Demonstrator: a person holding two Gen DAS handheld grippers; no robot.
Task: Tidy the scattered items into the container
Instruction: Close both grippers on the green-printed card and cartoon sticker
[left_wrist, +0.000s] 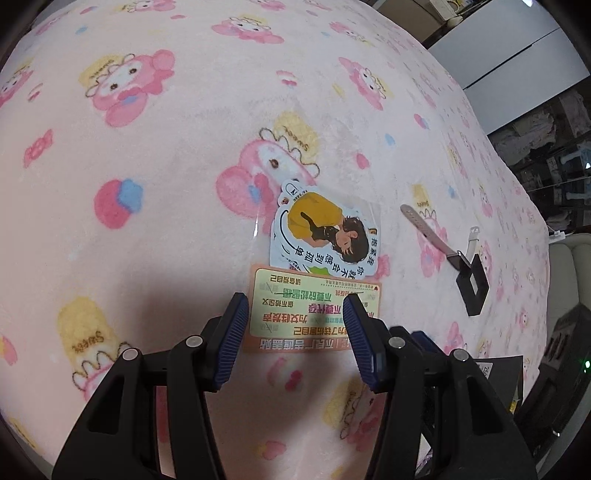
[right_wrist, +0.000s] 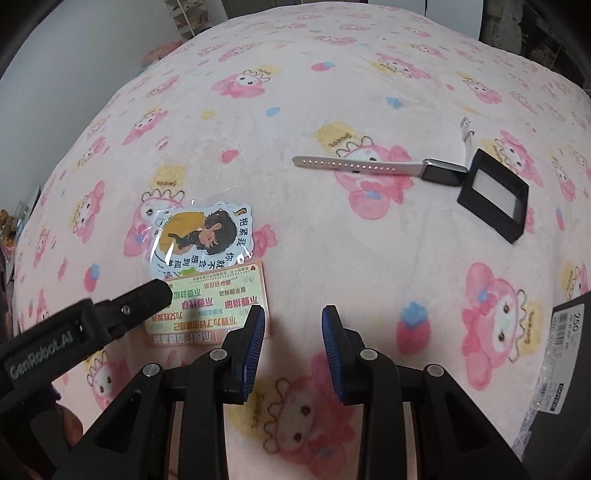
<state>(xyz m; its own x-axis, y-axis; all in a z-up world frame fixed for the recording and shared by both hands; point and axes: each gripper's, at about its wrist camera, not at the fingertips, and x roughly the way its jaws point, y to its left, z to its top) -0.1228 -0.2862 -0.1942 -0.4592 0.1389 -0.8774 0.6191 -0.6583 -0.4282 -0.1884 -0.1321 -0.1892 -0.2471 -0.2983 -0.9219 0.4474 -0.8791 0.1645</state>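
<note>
Hovering with jaws spread wide, the left hand-held gripper (left_wrist: 295, 314) straddles the card (left_wrist: 314, 306) lying on the bed (left_wrist: 147, 221), its long axis crossing the jaws, while the right hand-held gripper (right_wrist: 293, 325), also wide, sits just beside it.

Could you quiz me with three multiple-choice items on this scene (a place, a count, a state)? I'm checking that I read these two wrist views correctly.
1. Where is the watch?
A. On the blanket, its case beside the black frame
B. On top of the sticker
C. Held by the right tool

2. How many flat printed items overlap near the left tool?
A. One
B. Two
C. Four

3. What state is the right tool in?
A. Shut on the card
B. Shut on the watch
C. Open, holding nothing

Answers:
1 A: the strap lies on the fabric.
2 B: the sticker overlaps the card.
3 C: bare blanket shows between its fingers.
</note>
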